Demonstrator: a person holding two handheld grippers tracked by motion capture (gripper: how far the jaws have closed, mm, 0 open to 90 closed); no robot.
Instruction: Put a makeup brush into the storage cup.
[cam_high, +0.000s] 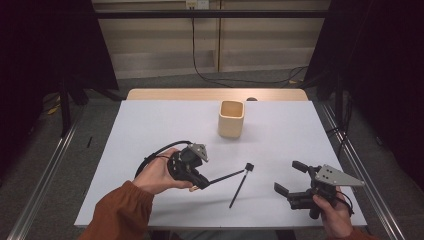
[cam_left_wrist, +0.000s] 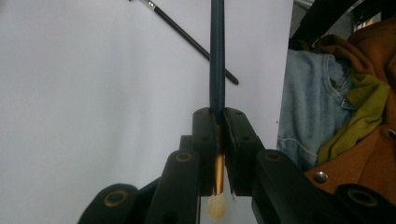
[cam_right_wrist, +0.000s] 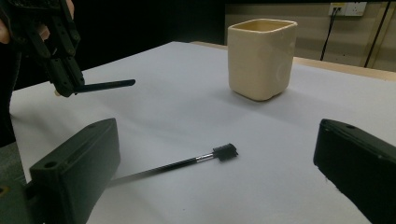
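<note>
While the left gripper (cam_high: 201, 183), lower left of centre, clamps a dark-handled brush (cam_high: 225, 176) by its gold ferrule, the right gripper (cam_high: 291, 176) rests lower right, jaws apart; a black brush (cam_high: 240, 186) lies between them.

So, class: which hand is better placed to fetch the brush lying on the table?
Right. The right gripper is open and empty, near the lying brush. The left gripper is shut on another brush.

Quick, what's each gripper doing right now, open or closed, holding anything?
Left gripper: closed on a dark-handled brush, held above the table.
Right gripper: open, holding nothing; a black brush lies on the table ahead.
</note>
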